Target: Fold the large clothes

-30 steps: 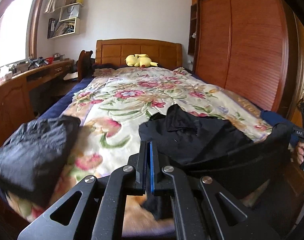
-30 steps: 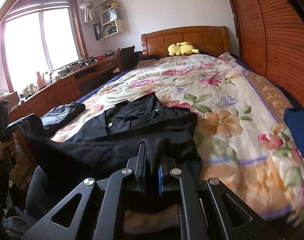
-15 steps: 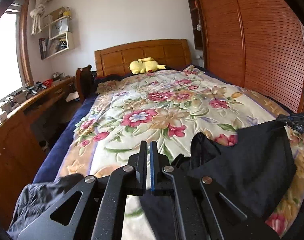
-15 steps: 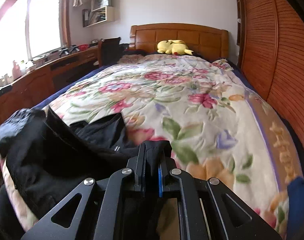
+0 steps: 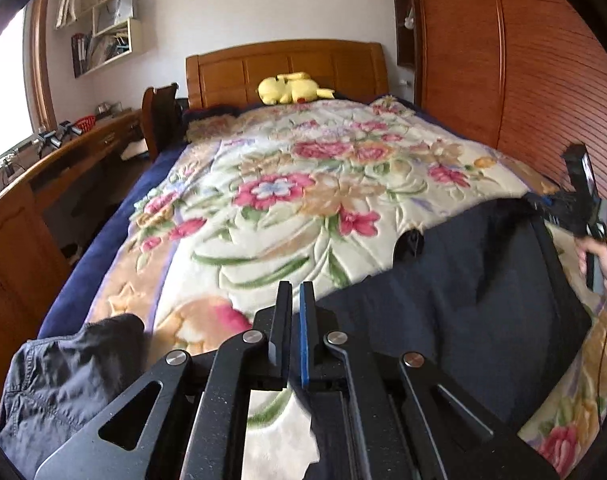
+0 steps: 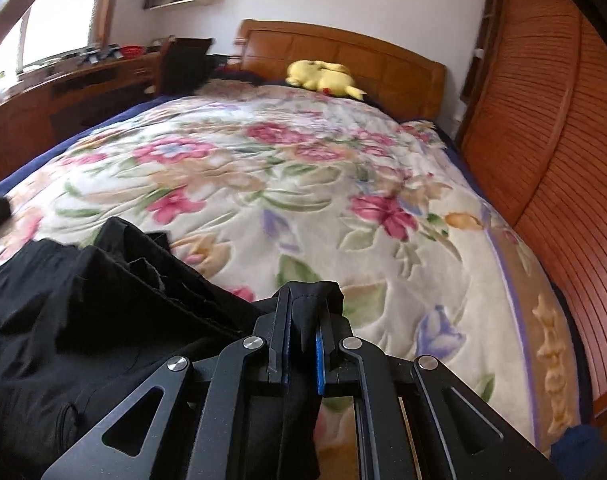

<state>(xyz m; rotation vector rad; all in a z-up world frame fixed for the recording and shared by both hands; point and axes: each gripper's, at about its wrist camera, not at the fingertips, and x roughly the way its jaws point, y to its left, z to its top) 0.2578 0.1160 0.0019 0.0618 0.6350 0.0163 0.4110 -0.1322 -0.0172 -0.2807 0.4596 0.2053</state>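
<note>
The left gripper (image 5: 295,300) and right gripper (image 6: 307,304) each clench an edge of the black garment (image 5: 463,304), which stretches between them above the near end of the floral blanket (image 5: 303,200), with a yellow plush (image 5: 291,88) by the headboard.

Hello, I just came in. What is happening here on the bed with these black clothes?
A person holds a two-finger gripper in each hand and is folding a large black garment on the floral blanket. The right gripper is shut on a fold of it. The left gripper is shut too; whether it pinches cloth is unclear. The garment hangs spread between them over the foot of the bed. A second dark garment lies bunched at the left corner.
</note>
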